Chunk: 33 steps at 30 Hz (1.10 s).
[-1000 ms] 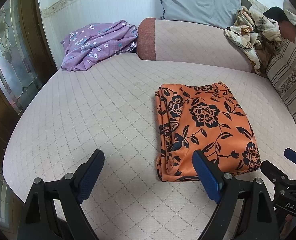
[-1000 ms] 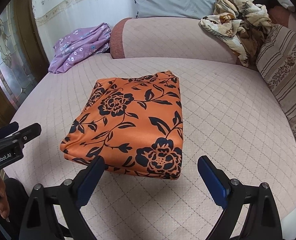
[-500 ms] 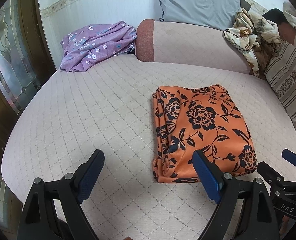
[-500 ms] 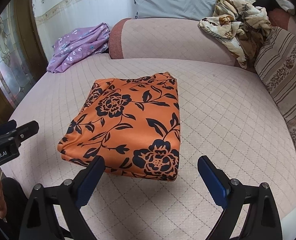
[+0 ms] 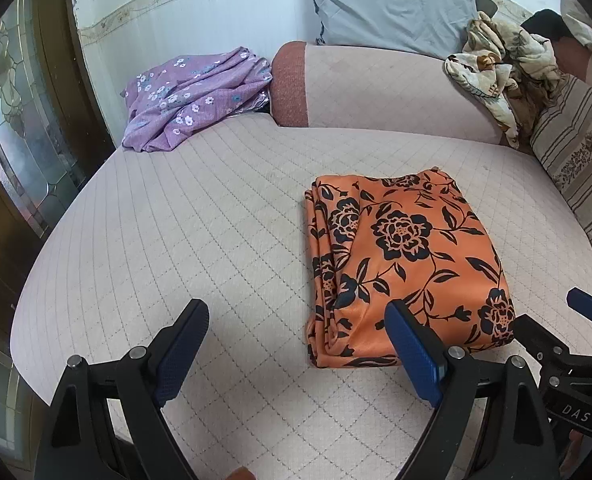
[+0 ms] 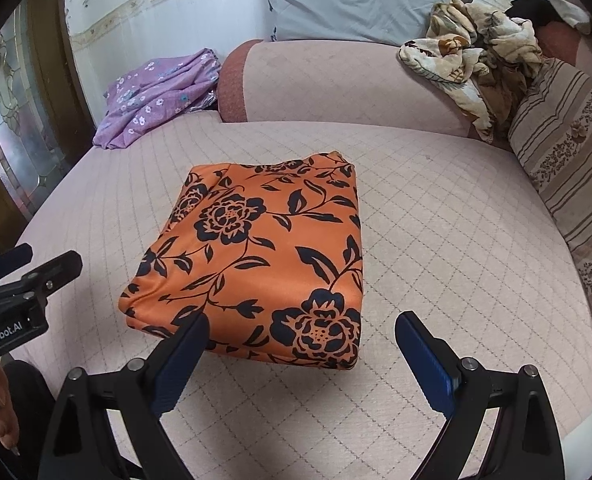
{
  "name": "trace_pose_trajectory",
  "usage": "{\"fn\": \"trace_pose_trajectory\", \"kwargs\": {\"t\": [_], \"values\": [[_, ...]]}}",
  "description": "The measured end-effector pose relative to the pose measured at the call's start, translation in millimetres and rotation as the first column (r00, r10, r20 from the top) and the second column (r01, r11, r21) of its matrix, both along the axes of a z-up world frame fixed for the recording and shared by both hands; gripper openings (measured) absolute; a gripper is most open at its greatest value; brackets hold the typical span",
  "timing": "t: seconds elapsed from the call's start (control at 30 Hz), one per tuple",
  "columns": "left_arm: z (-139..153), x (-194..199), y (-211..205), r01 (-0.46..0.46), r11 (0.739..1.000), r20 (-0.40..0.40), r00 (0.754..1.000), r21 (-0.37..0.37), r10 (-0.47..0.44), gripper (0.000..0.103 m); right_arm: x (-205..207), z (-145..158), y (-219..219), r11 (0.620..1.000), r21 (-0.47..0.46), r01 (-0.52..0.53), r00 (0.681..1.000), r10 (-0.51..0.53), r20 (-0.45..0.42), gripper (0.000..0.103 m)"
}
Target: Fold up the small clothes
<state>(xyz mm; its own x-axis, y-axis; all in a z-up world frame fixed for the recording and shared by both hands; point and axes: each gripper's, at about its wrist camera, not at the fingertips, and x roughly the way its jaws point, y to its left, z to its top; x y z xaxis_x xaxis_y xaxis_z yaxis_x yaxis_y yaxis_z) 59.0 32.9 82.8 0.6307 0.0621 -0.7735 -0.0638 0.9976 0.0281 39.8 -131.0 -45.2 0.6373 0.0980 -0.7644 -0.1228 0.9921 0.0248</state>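
Where right view looks (image 6: 0, 412) — fingers

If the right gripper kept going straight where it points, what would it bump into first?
Most likely the folded orange cloth with black flowers. The open right gripper points down at the cloth's near edge, though depth is hard to judge, so it might touch the quilted pink cover first.

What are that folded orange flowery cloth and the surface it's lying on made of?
The orange cloth looks like a thin, smooth satin-like fabric, probably synthetic: it has a soft sheen and its stacked folded edges look thin and limp. The pale pink cover under it looks like a matte quilted textile, cotton or a blend: stitched lines form a diamond grid with no shine. Exact fibres cannot be told.
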Motion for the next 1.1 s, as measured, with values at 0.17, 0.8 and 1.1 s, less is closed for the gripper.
{"fn": "trace_pose_trajectory", "kwargs": {"t": [0.17,0.8,1.1], "values": [[-0.6,0.2,0.2,-0.006,1.000,0.000,1.000,0.000,0.006,0.090,-0.7,0.4,0.7,1.000,0.000,0.000,1.000,0.000,0.000,0.096],[-3.2,1.7,0.3,-0.006,1.000,-0.003,1.000,-0.013,0.006,0.090,3.4,-1.3,3.5,1.000,-0.016,0.000,1.000,0.000,-0.007,0.096],[-4.4,2.9,-1.3,0.004,0.999,-0.003,1.000,-0.035,-0.004,0.090,3.8,-5.6,5.9,1.000,-0.015,0.003,1.000,-0.004,-0.018,0.096]]}}
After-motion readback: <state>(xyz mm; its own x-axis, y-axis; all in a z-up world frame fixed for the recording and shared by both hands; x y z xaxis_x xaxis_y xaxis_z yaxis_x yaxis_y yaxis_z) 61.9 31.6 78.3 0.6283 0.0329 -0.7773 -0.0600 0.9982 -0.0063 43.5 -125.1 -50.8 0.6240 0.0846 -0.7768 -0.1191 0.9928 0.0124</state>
